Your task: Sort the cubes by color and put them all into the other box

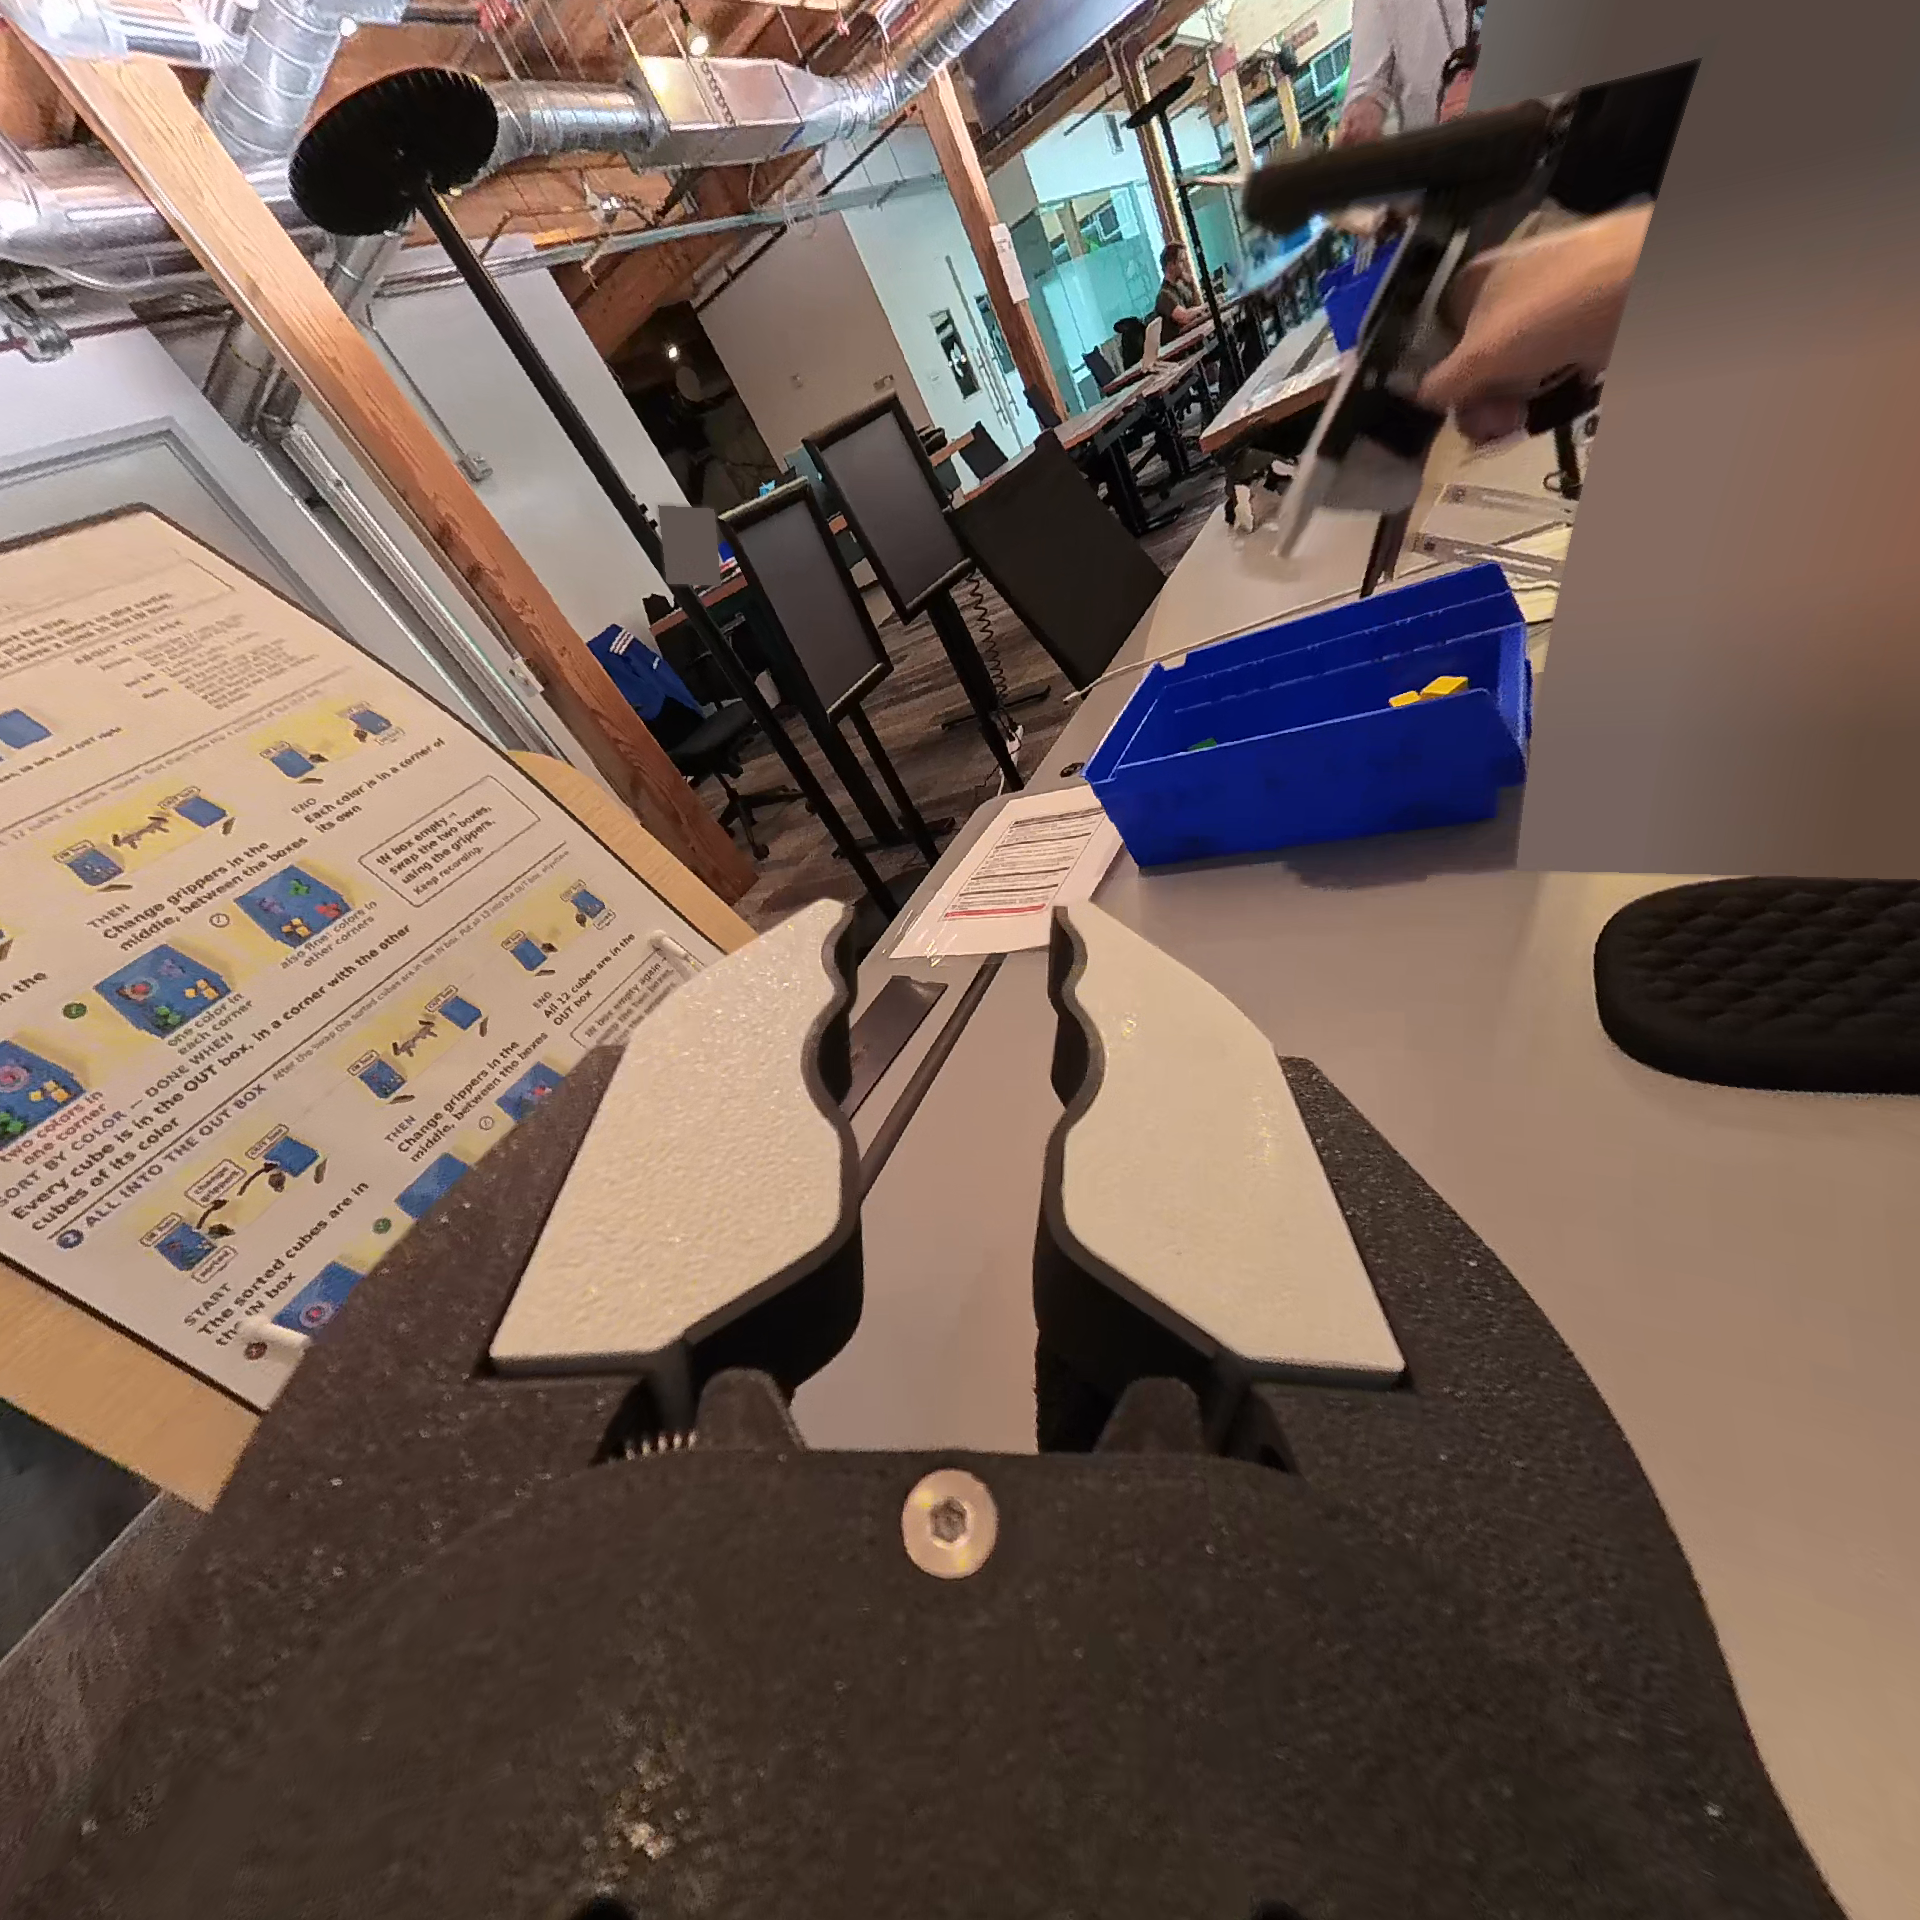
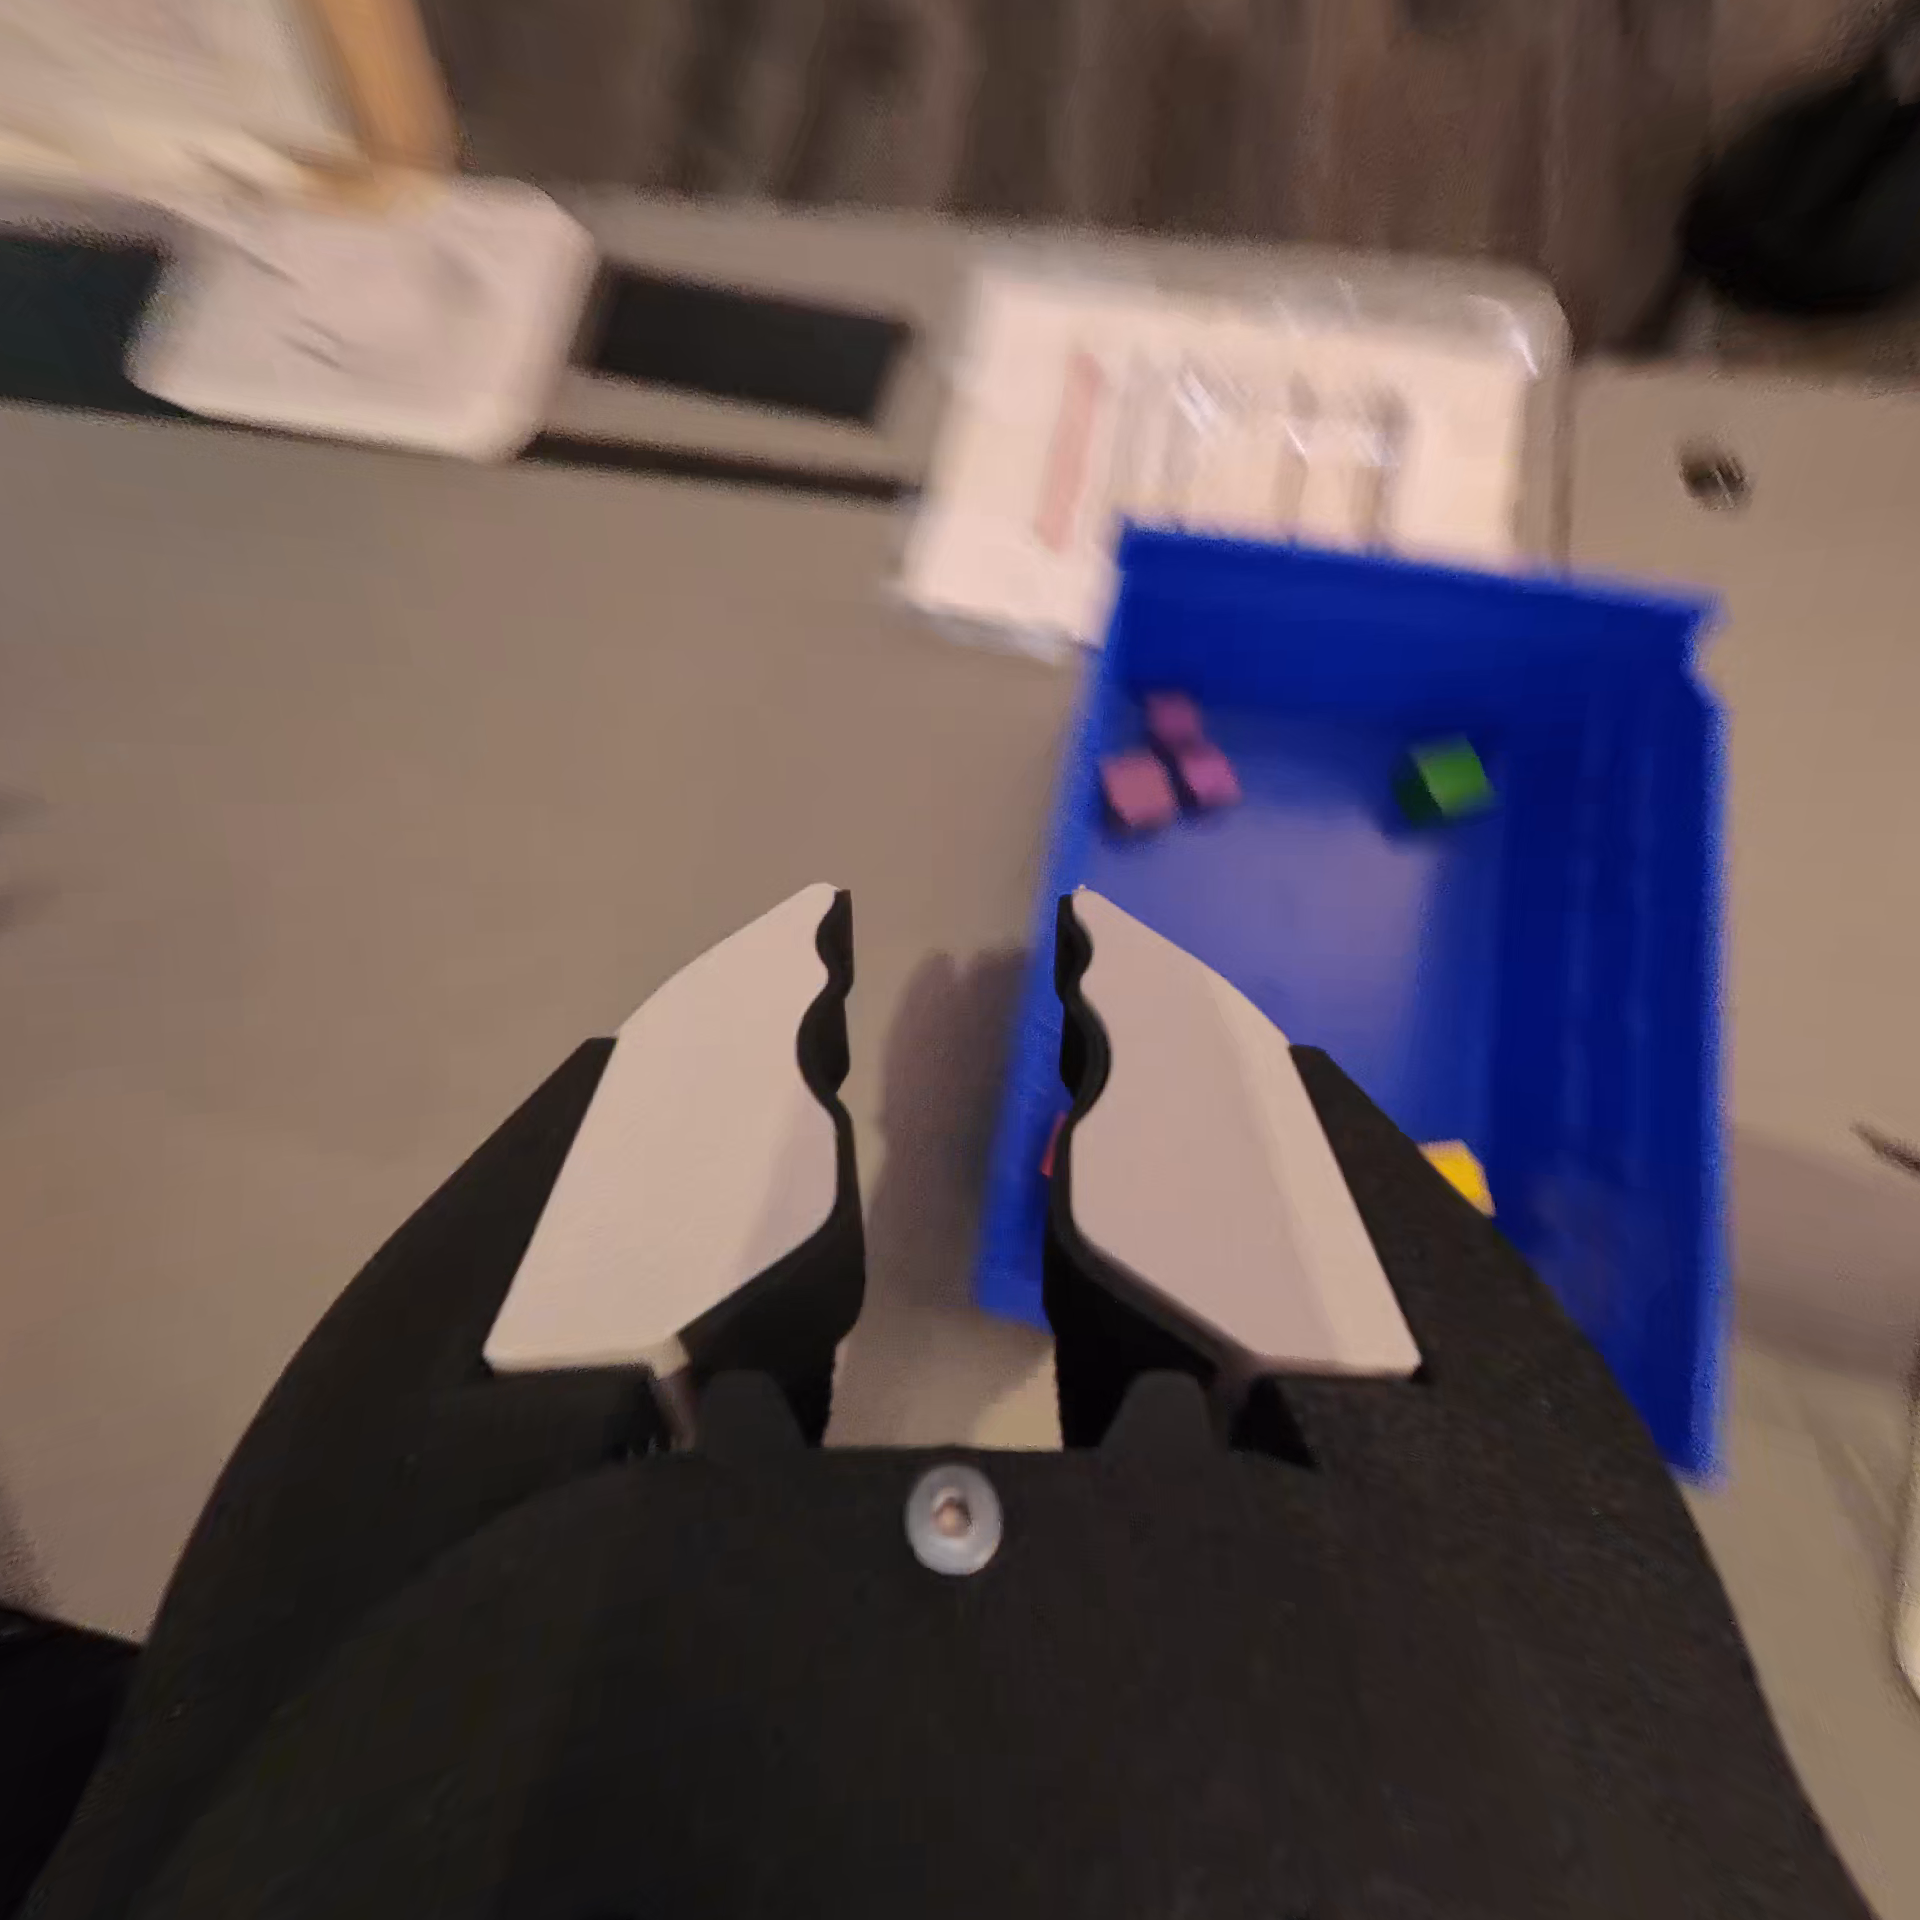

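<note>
Both my left gripper (image 1: 951,1023) and right gripper (image 2: 954,997) hang with jaws narrowly parted, holding nothing. The blue box (image 2: 1621,935) on the grey surface (image 2: 468,779) holds purple cubes (image 2: 1169,769), a green cube (image 2: 1446,779) and a yellow cube (image 2: 1460,1174). My right view is smeared; swinging in fast, I could clip the wall and scatter the colour groups.

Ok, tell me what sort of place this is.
Most likely an open-plan office or lab workspace in a converted industrial building. Exposed metal ducts and timber beams run overhead, rows of desks stretch back, and a grey table holds a blue box beside an instruction board.
</note>
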`<state>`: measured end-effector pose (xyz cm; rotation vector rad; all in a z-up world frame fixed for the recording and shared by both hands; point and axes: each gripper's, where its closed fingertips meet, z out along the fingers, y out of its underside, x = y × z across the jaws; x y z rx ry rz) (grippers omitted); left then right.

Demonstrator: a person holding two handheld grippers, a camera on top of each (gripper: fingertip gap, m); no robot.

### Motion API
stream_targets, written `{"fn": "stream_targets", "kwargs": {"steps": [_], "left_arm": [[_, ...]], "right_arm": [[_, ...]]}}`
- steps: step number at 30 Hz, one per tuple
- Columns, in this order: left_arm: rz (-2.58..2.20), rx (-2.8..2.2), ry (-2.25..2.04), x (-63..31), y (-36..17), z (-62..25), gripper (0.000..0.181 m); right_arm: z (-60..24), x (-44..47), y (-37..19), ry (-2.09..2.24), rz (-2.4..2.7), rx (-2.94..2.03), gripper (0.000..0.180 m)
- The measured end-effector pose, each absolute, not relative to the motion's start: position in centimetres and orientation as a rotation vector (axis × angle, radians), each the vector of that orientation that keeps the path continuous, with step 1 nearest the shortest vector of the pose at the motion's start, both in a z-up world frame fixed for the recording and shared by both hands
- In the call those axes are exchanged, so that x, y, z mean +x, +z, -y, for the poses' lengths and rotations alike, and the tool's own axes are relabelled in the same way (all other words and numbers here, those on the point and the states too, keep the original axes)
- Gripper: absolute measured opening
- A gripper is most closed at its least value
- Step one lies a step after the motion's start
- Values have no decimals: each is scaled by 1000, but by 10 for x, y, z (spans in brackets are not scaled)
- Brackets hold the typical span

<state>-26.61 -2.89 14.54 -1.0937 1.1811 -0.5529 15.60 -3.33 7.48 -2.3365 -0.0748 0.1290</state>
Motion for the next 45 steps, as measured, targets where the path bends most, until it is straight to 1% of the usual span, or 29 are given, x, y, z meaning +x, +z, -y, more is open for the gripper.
{"fn": "stream_targets", "kwargs": {"steps": [2, 4, 7, 9, 12, 16, 20, 23, 28, 32, 36, 39, 41, 45], "left_arm": [[-1179, -1109, -544, -263, 142, 25, 35], [-1172, -1122, -544, -261, 139, 21, 35], [-1156, -1147, -556, -261, 135, 15, 35], [-1141, -1163, -562, -263, 134, 11, 35], [-1114, -1189, -559, -268, 133, 4, 35], [-1053, -1245, -506, -293, 143, -5, 38], [-924, -1363, -418, -361, 161, -19, 40], [-797, -1498, -275, -440, 162, -34, 40], [-741, -1810, -54, -568, 115, -52, 43], [-874, -2047, 22, -626, 51, -65, 41], [-1140, -2267, 17, -650, -26, -57, 44], [-1378, -2279, 94, -659, -66, -48, 42], [-1461, -2263, 99, -655, -81, -47, 43], [-1566, -2174, 13, -636, -94, -47, 37]], "right_arm": [[27, 98, 112, 263, 191, -2140, 36], [28, 38, 137, 396, 336, -1976, 36], [39, -44, 153, 608, 584, -1788, 36], [43, -79, 153, 705, 699, -1730, 35], [38, -105, 142, 720, 789, -1733, 35], [21, -109, 127, 709, 783, -1778, 35], [12, -112, 129, 792, 728, -1751, 34], [10, -111, 128, 791, 721, -1753, 34], [8, -103, 133, 759, 694, -1748, 34], [10, -102, 133, 772, 686, -1745, 34], [9, -100, 132, 750, 674, -1762, 34], [11, -104, 135, 771, 684, -1747, 34], [10, -106, 134, 782, 679, -1749, 34], [9, -110, 127, 792, 680, -1778, 34]]}}
